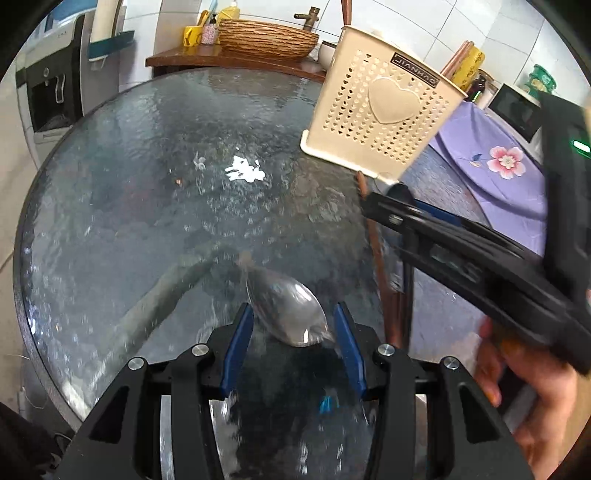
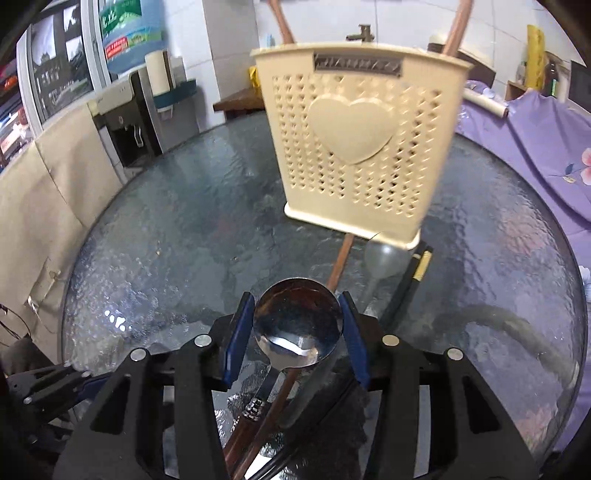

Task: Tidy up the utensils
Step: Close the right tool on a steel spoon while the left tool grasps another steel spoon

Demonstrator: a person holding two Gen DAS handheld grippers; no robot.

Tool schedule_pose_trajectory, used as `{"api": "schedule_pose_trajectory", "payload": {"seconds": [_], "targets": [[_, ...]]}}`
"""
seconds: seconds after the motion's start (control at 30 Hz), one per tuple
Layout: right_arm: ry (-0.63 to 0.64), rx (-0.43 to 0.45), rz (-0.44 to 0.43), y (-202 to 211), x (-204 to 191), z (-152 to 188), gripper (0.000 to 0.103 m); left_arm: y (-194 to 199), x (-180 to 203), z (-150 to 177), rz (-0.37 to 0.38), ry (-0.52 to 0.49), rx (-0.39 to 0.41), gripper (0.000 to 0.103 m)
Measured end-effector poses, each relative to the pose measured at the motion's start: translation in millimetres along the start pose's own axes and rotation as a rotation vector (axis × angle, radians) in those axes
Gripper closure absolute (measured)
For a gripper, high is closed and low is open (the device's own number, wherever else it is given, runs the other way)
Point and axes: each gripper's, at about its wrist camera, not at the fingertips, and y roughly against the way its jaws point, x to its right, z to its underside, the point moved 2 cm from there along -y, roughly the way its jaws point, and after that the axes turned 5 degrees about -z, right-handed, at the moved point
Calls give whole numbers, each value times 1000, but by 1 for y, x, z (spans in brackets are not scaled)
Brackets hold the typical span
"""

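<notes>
A cream perforated utensil holder (image 1: 380, 110) (image 2: 358, 147) with a heart on its front stands on the round glass table (image 1: 147, 192), with brown chopsticks (image 2: 456, 29) upright inside. My left gripper (image 1: 293, 325) is shut on the bowl of a steel spoon (image 1: 288, 310), which is blurred. My right gripper (image 2: 297, 325) is shut on a round steel spoon (image 2: 295, 321) whose wooden handle runs back under the gripper. It also shows side-on in the left wrist view (image 1: 373, 210), just below the holder. On the glass in front of the holder lie a brown chopstick (image 2: 341, 258), another spoon (image 2: 384, 254) and a black chopstick (image 2: 413, 273).
A person's hand (image 1: 528, 387) carries the right gripper. A purple floral cloth (image 1: 498, 173) covers the surface to the right. A woven basket (image 1: 266, 37) sits on a wooden shelf behind the table, and a water dispenser (image 1: 55, 92) stands at the left.
</notes>
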Motion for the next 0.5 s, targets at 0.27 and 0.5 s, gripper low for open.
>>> {"api": "schedule_pose_trajectory", "payload": {"seconds": [0.27, 0.5], "targets": [[-9, 88, 40, 41, 11, 3, 56, -18, 24, -19, -75, -120, -11, 58], [-38, 112, 24, 62, 20, 4, 56, -26, 43, -19, -133, -225, -13, 59]]}}
